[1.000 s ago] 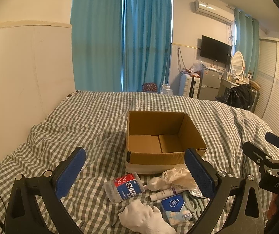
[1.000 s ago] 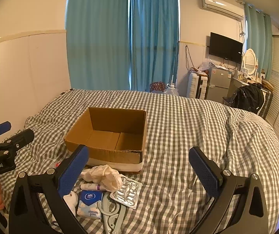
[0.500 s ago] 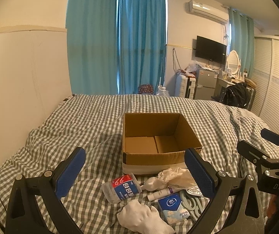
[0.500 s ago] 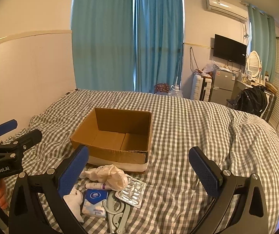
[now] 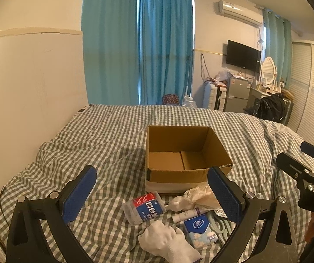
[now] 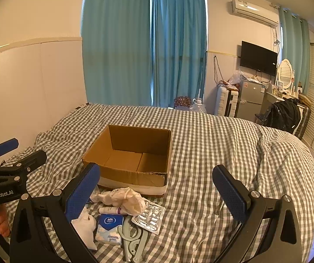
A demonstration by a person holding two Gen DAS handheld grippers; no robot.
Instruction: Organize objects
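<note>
An open, empty cardboard box stands on the checked bed. In front of it lies a pile: a clear bottle with a red and blue label, a white glove, a blue tissue pack, a small white tube, a crumpled plastic bag, a blister pack and a pale green hanger. My left gripper is open above the pile. My right gripper is open, to the right of the pile.
The checked quilt covers the whole bed, with folds at its right side. A wall panel runs along the left. Teal curtains, a fridge, a TV and a wardrobe stand beyond the bed's far end.
Both grippers have risen and tilted slightly, so the box and pile sit a little lower and nearer in view. Both stay open; nothing on the bed has moved.
</note>
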